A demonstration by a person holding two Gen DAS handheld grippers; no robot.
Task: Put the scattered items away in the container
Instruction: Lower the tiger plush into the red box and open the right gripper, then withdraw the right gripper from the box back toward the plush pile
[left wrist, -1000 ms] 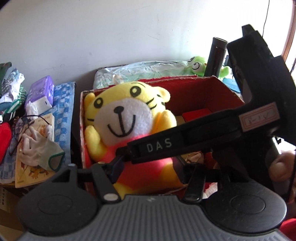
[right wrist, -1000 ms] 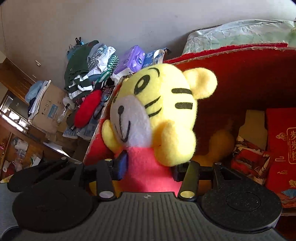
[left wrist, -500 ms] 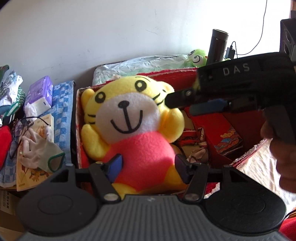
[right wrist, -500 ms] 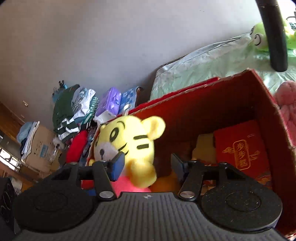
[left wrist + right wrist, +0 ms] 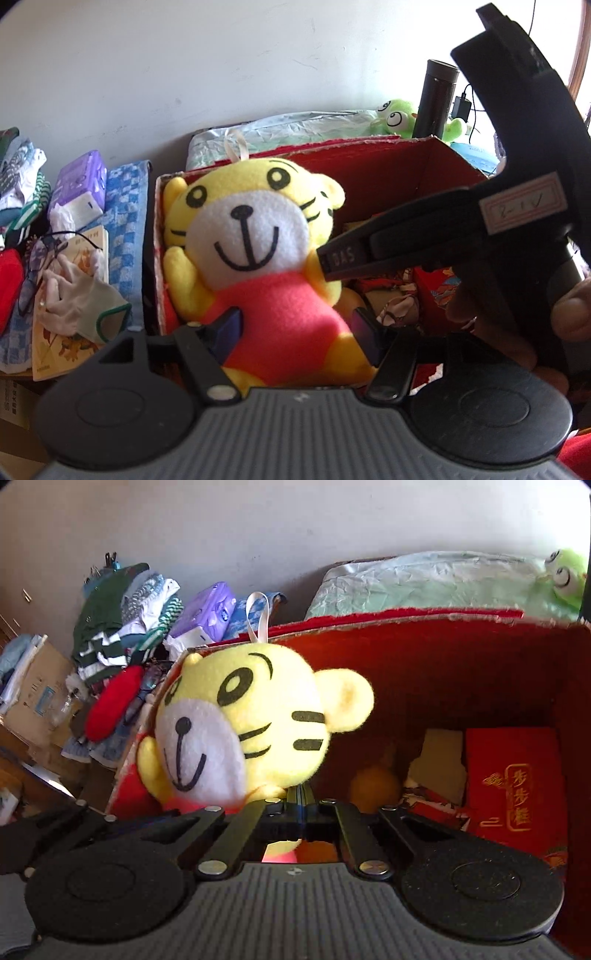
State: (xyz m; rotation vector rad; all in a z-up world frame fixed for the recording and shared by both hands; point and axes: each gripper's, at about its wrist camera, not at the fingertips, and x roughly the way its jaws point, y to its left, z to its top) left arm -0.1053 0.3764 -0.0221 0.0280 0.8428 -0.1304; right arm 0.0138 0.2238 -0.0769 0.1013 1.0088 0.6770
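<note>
The plush tiger (image 5: 258, 266) sits at the left end of the red box (image 5: 388, 162), its back against the left wall and its head above the rim. The left gripper (image 5: 295, 328) straddles its pink belly, jaws opening, pads just off the fabric. The right gripper (image 5: 301, 801) is fully closed at the tiger's arm; whether it pinches fabric cannot be told. The box's right half has room above a red envelope (image 5: 513, 782).

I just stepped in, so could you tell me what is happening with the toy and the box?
A person with a gripper in each hand is settling a yellow tiger plush into the red box. The left gripper straddles its pink belly, jaws opening. The right gripper is shut, its tip pressed against the toy's arm. Red packets already lie in the box.
</note>
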